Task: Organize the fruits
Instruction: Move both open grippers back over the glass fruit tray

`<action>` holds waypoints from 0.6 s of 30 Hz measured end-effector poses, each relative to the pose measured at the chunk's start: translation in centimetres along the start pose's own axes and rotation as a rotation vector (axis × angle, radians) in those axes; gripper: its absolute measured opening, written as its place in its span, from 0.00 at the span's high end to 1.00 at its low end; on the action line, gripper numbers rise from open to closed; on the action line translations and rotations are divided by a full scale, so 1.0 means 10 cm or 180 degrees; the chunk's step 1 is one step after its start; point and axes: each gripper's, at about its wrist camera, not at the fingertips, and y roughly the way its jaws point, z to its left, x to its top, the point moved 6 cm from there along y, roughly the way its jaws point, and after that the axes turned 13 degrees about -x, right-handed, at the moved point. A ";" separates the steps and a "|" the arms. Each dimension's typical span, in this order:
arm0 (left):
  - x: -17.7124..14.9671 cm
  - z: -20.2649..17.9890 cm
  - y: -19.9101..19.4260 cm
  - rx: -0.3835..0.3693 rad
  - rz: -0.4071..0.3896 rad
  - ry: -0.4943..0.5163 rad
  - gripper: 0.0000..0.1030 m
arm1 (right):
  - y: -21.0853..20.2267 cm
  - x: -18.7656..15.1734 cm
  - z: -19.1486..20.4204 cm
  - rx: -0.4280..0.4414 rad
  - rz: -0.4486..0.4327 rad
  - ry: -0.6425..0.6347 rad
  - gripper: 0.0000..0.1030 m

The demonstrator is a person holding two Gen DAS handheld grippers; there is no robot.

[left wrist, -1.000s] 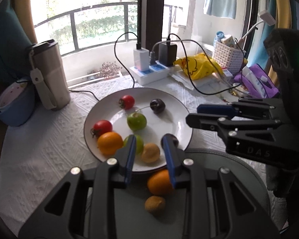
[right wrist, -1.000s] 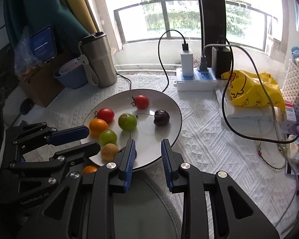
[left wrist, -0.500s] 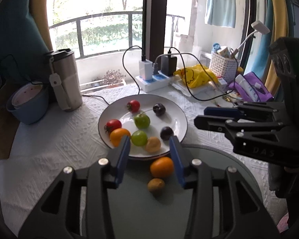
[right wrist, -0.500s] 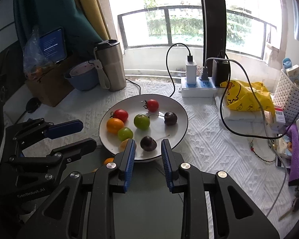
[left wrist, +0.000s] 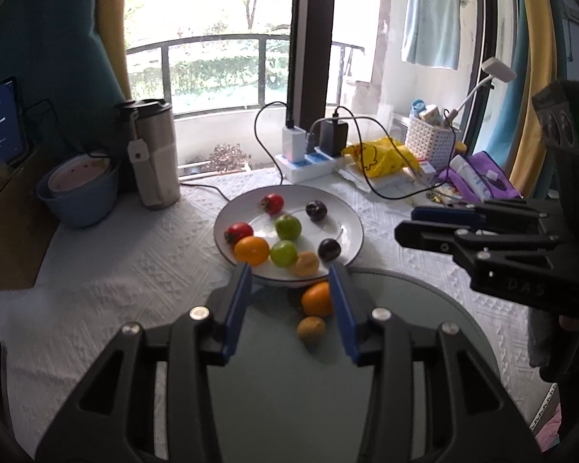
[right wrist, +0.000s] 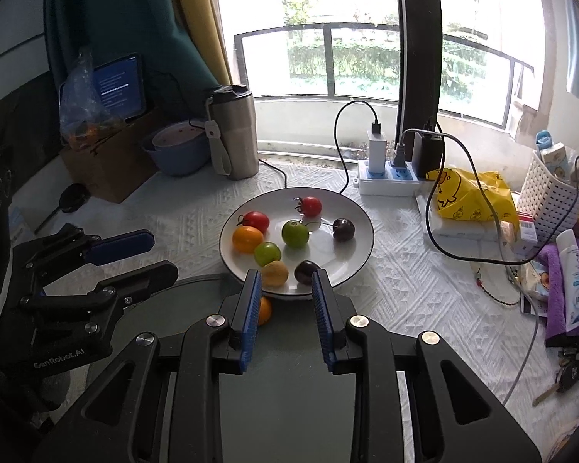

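The left gripper (left wrist: 289, 270) is held wide with nothing in it, up over a dark round tray (left wrist: 424, 308). The right gripper (right wrist: 283, 276) is narrower and holds nothing too, near the front edge of the white plate (right wrist: 361, 223). On the plate sit two red tomatoes, two green fruits, an orange fruit (right wrist: 248, 239), a small yellow fruit (right wrist: 275, 273) and two dark cherries. One cherry (right wrist: 305, 271) lies just past the right gripper's tips. An orange (left wrist: 317, 299) and a brown kiwi (left wrist: 311, 329) rest on the tray, just beside the plate
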 end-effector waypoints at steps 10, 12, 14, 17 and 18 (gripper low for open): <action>-0.22 0.12 -0.19 0.0000 -0.0031 -0.0098 0.58 | -0.07 -0.15 0.25 -0.0031 0.0066 -0.0080 0.72; -0.27 0.16 -0.22 -0.0001 -0.0036 -0.0120 0.58 | -0.07 -0.17 0.30 -0.0030 0.0081 -0.0096 0.72; -0.32 0.19 -0.25 -0.0001 -0.0035 -0.0134 0.58 | -0.07 -0.20 0.36 -0.0027 0.0101 -0.0106 0.72; -0.39 0.26 -0.27 0.0007 -0.0015 -0.0163 0.58 | -0.05 -0.24 0.46 -0.0028 0.0128 -0.0123 0.72; -0.41 0.29 -0.28 0.0015 -0.0009 -0.0178 0.58 | -0.04 -0.26 0.48 -0.0026 0.0140 -0.0122 0.72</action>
